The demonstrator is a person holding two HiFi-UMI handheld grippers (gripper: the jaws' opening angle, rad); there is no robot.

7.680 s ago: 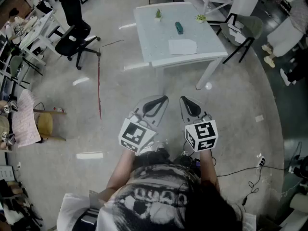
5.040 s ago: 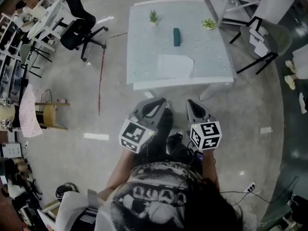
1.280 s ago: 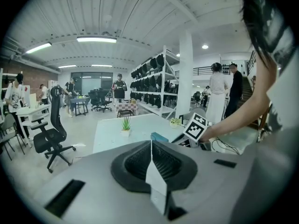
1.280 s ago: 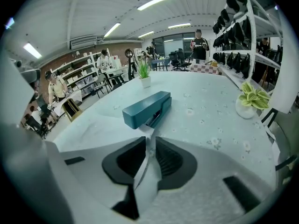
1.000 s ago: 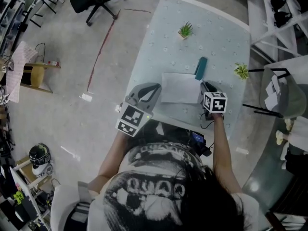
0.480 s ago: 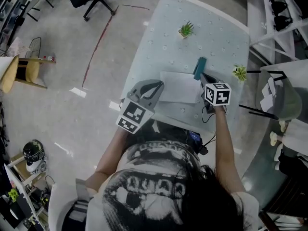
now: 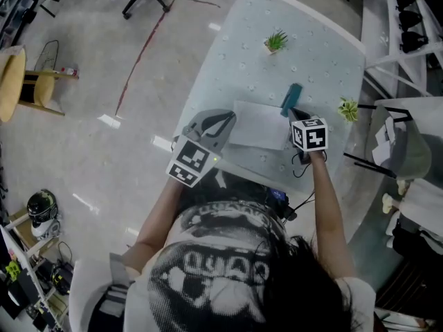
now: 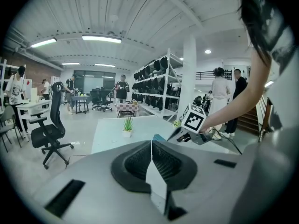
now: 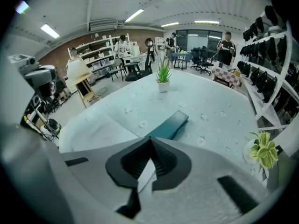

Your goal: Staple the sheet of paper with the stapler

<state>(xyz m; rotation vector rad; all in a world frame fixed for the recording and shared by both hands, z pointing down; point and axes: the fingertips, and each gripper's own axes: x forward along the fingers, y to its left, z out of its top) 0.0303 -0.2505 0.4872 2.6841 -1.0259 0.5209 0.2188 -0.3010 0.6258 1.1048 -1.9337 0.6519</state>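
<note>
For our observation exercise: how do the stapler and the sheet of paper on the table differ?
The stapler is teal, the sheet of paper white. The stapler is a narrow block; the paper is flat and much wider. Both rest on the table, side by side.

In the right gripper view, lower middle, the right gripper [image 9: 150, 140] hides the near end of the teal oblong stapler [image 9: 172, 123] and the near edge of the white paper sheet [image 9: 100, 129].
</note>
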